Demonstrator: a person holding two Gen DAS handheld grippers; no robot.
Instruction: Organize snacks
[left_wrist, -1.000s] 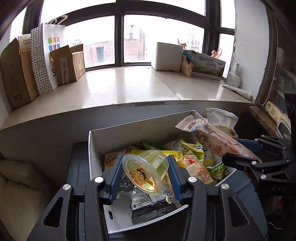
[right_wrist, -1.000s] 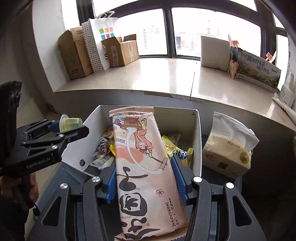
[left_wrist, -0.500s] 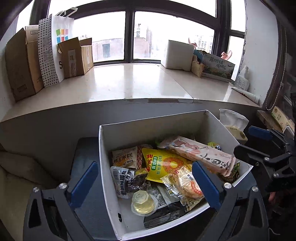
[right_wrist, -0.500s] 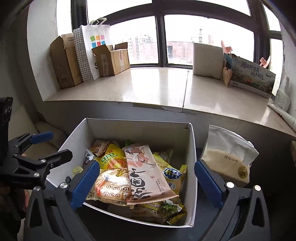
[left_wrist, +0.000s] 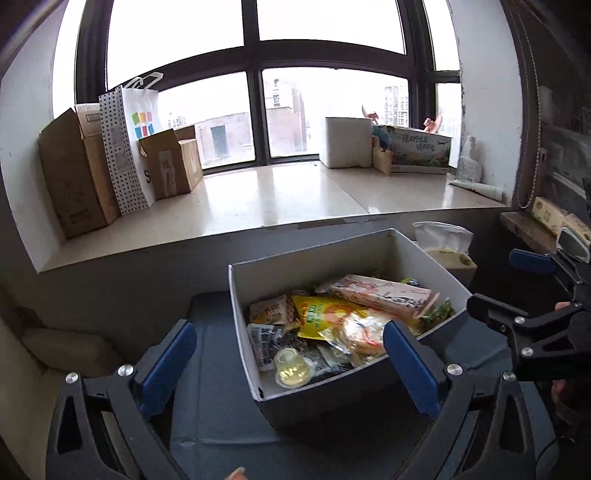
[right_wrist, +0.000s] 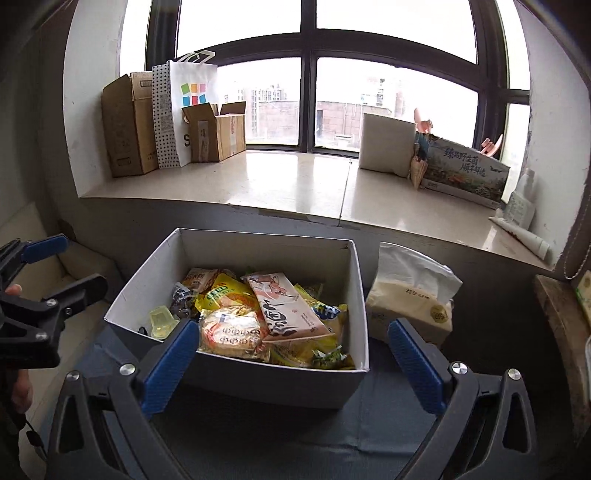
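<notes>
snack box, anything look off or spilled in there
Nothing has spilled: every snack sits inside the white box. They lie in a loose heap rather than rows. The long pink packet rests slanted on top, and the jelly cup lies in the near left corner.

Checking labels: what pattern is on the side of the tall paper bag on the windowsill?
Black dots on white on the paper bag; clearest in the right wrist view.

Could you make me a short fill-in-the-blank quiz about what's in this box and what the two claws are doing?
1. The jelly cup lies inside the white ____.
2. Both the left gripper and the right gripper have their jaws ____.
3. The long pink packet lies ____ the other snacks.
4. Just outside the box, on its right in the right wrist view, stands a pack of ____.

Missing words: box; open; on top of; tissues
</notes>
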